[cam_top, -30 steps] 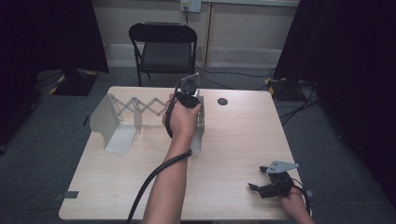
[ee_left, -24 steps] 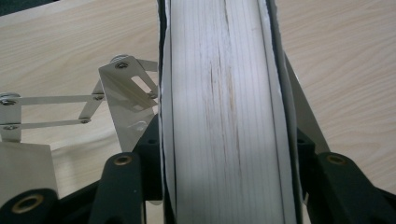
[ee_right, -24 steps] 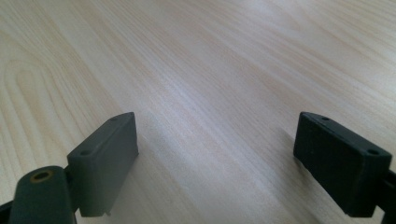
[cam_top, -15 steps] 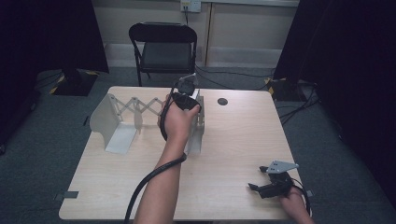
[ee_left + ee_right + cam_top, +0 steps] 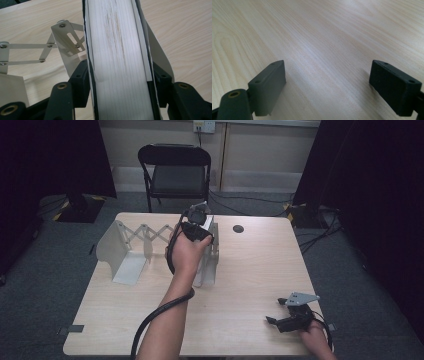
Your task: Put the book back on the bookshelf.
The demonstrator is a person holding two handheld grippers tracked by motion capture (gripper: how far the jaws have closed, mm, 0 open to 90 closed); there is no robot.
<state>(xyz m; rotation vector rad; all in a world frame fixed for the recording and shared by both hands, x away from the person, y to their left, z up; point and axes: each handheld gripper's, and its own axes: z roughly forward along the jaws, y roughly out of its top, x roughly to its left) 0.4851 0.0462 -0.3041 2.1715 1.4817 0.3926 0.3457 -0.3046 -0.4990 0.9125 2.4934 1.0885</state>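
**High view: a book going into the metal rack, much of it hidden behind the hand**

High view puts the person's left hand [image 5: 186, 251] squarely over the middle of the pale wooden table [image 5: 260, 270], and that hand and the left gripper [image 5: 197, 227] cover most of what they are working on. From there the book is too hidden to make out; I only see the right end plate of the expandable silver metal book rack [image 5: 125, 247] beside the wrist, with its scissor lattice running off to the left end plate.

Left gripper view is much plainer. A thick book with a dark cover and cream page edges [image 5: 120, 62] stands upright between the two black jaws, its fore-edge facing the camera, faint brownish streaks running down the pages. Top and bottom are cut off by the frame, so no title, label or writing can be read. The jaws have just been opening; they sit close at each cover, but whether the pads press on it I cannot tell. The rack's thin plates flank the book, the riveted lattice to its left.

Right gripper [image 5: 292, 317] rests near the table's front right corner, well apart from the rack, held by a hand cut off at the frame's bottom edge. Its jaws are spread wide over bare wood grain.

A small dark round spot [image 5: 238, 228] lies on the table right of the rack; I can't say what it is. A black folding chair [image 5: 175, 172] stands behind the table.
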